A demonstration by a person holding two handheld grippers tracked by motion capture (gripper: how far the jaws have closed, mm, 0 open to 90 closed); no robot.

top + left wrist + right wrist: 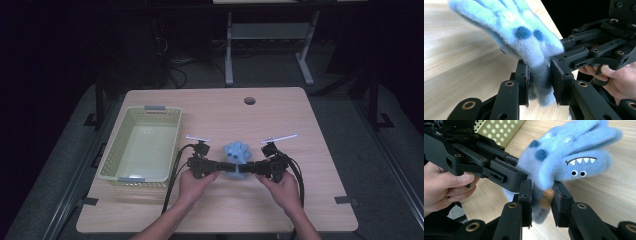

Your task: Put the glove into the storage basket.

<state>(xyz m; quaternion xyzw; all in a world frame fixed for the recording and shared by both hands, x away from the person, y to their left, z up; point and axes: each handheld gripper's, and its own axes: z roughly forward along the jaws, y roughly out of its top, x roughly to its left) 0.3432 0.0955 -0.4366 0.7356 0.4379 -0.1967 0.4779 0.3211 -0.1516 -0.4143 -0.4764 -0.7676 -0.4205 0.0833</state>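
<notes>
I hold two grippers, one in each hand, and both are clamped on a single fuzzy blue glove (236, 156) that hangs between them above the wooden table (320, 150). My left gripper (220, 165) pinches the glove's cuff end from the left; in the left gripper view its two black jaws press into the grey-blue fabric, and the glove (524, 37) rises up and away from them, showing two dark blue spots. My right gripper (251, 168) bites the same cuff from the opposite side — in the right gripper view the fabric (564, 162) is squeezed between its two jaws, with a small orange patch right at the grip. From there the glove's fingers fan out beyond my jaws, and one side carries a monster face: two round eyes and a row of white teeth. The two grippers' tips sit just beside each other. One pale green perforated basket (120, 150) stands to the left of my left gripper, near it.
</notes>
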